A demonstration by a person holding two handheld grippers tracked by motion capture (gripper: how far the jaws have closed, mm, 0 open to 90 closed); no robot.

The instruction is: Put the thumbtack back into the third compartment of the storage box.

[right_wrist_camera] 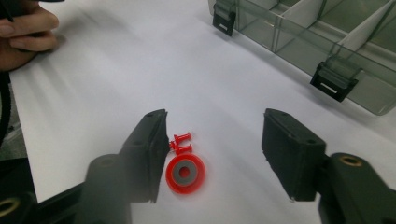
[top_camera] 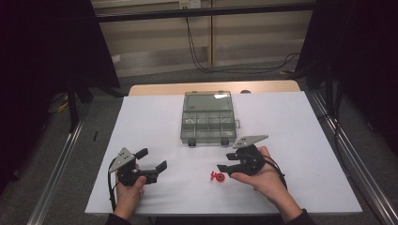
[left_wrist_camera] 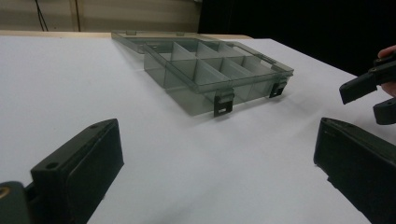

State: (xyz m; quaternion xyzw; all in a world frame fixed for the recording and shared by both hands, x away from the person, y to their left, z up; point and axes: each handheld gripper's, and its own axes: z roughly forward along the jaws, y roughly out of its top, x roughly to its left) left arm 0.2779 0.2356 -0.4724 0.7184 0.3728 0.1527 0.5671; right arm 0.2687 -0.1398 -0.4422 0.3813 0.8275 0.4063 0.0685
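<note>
The right tool (top_camera: 224, 168) hovers with its jaws spread wide just right of a small red part (top_camera: 217, 176) that lies on the white desk (top_camera: 155, 117), near the front edge and a little right of centre. In the right gripper view the red part (right_wrist_camera: 185, 170) shows as a flat disc with a grey ring at its centre and two short red pegs (right_wrist_camera: 182, 142) sticking out of its far side; the left jaw stands just beside it, perhaps touching, while the right jaw is well apart, so nothing is gripped. It looks like light, stiff moulded plastic, smooth enough to skid on the desk if nudged from one side only. It lies low, so a flat pinch across the disc's rim seems the surest hold, with both jaws brought down to the desk on either side; the pegs look thin and might twist out of the pads or snap if squeezed. The clear box (top_camera: 207, 118) sits open at the far centre of the desk, its divided compartments apparently bare, a likely place for the part. The left tool (top_camera: 151, 158) is at the near left, also open and holding nothing, its jaws pointing toward the box (left_wrist_camera: 210, 70), well apart from the red part.
</note>
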